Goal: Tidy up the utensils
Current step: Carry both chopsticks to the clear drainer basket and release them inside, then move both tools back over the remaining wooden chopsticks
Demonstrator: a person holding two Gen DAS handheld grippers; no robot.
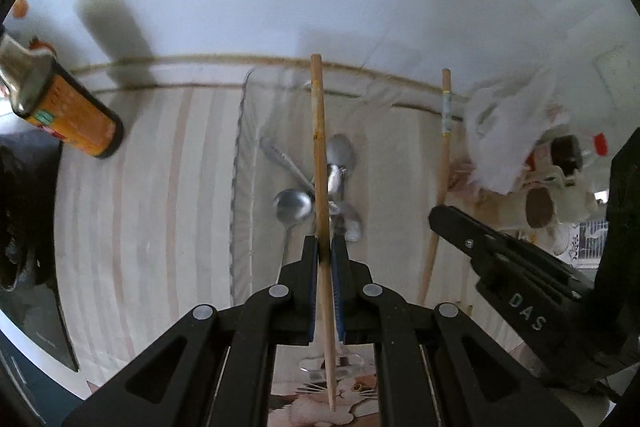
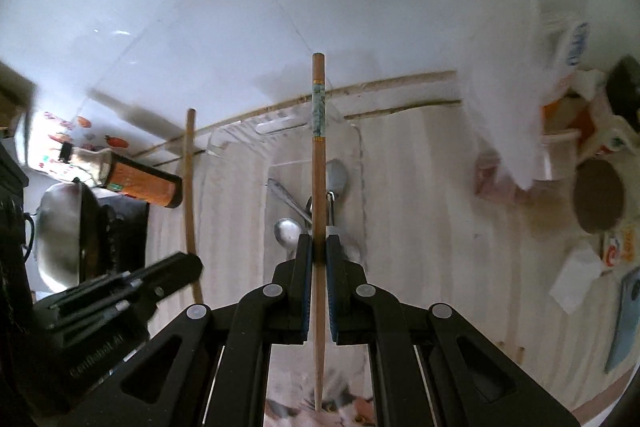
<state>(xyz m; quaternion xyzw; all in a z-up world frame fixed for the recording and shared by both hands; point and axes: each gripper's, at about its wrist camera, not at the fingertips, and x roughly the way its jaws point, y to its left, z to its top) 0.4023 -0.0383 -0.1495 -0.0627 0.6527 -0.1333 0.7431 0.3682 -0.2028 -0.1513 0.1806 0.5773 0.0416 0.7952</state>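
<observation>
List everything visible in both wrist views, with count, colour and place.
chopsticks: two, wooden, one clamped upright in each gripper.
spoons: several, silver, piled in the tray.
tray: one, clear plastic, on the counter by the wall.
bottle: one, orange label, far left.
pan: one, metal, left edge.
plastic bag: one, white, right.
left gripper: black, shut.
right gripper: black, shut.
</observation>
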